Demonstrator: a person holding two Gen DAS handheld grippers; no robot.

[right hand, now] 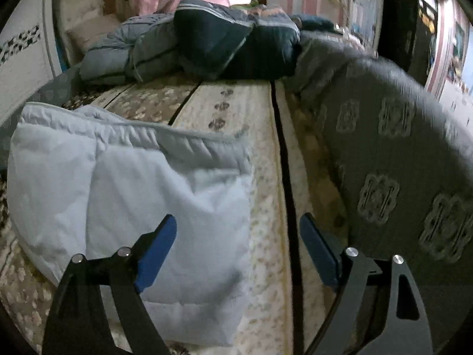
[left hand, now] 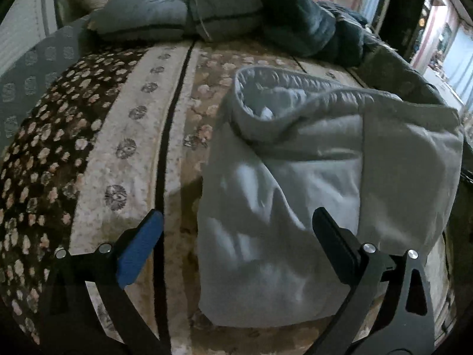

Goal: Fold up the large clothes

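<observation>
Both my claws are wide open, holding nothing: left gripper (left hand: 236, 254) sits closer to the folded white jacket (left hand: 310, 183), which lies off its right side, long axis running away from me; right gripper (right hand: 238, 254) has it off to the left.

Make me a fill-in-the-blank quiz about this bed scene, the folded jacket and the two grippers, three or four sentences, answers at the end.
1. The folded padded jacket lying on the patterned bedspread is light ____ in colour.
2. The jaws of the left gripper stand ____, with nothing clamped.
3. The right gripper holds ____ between its pads.
4. More jackets are piled at the ____ end of the bed.

Missing words: grey; open; nothing; far
</observation>
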